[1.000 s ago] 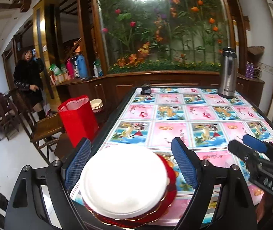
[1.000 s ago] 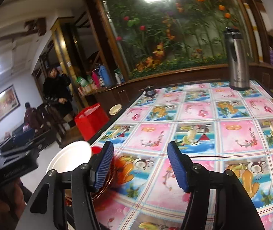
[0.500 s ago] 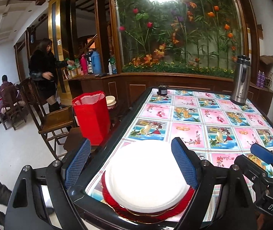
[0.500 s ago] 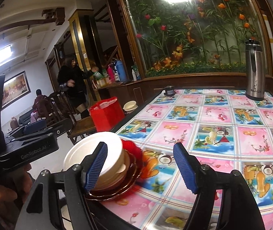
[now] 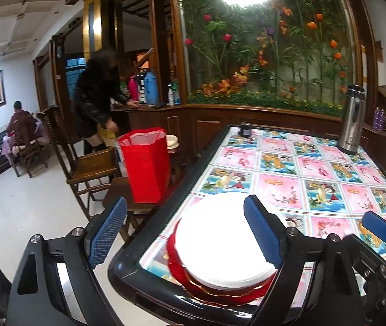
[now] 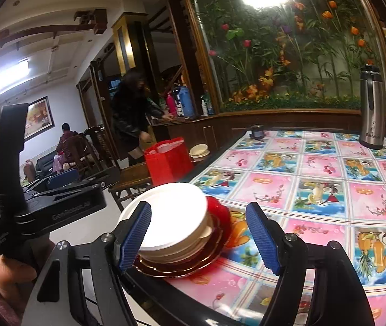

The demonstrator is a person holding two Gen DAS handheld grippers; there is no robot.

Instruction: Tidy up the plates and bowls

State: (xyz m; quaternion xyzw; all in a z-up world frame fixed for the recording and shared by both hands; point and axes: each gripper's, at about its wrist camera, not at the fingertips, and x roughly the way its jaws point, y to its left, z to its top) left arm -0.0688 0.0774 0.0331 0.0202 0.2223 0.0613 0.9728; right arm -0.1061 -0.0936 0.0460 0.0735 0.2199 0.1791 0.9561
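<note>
A stack of white bowls turned upside down [image 5: 225, 239] rests on red plates [image 5: 182, 274] at the near left corner of the table; it also shows in the right wrist view [image 6: 174, 217]. My left gripper [image 5: 186, 233] is open and empty, pulled back off the table corner, with its right finger in front of the stack. My right gripper [image 6: 201, 239] is open and empty, near the table's front edge just right of the stack. The left gripper's body [image 6: 57, 203] shows at the left of the right wrist view.
The table has a patterned cloth [image 5: 301, 179] and a black rim [image 5: 144, 279]. A steel thermos [image 5: 351, 119] and a small dark cup [image 5: 245, 129] stand at the far end. A red bag [image 5: 145, 168], wooden chairs and more white bowls [image 5: 171, 141] stand left of the table.
Both grippers have drawn back and up from the stack, so the table's edge and corner have come into view. The stack has stayed put. A person in the background has moved.
</note>
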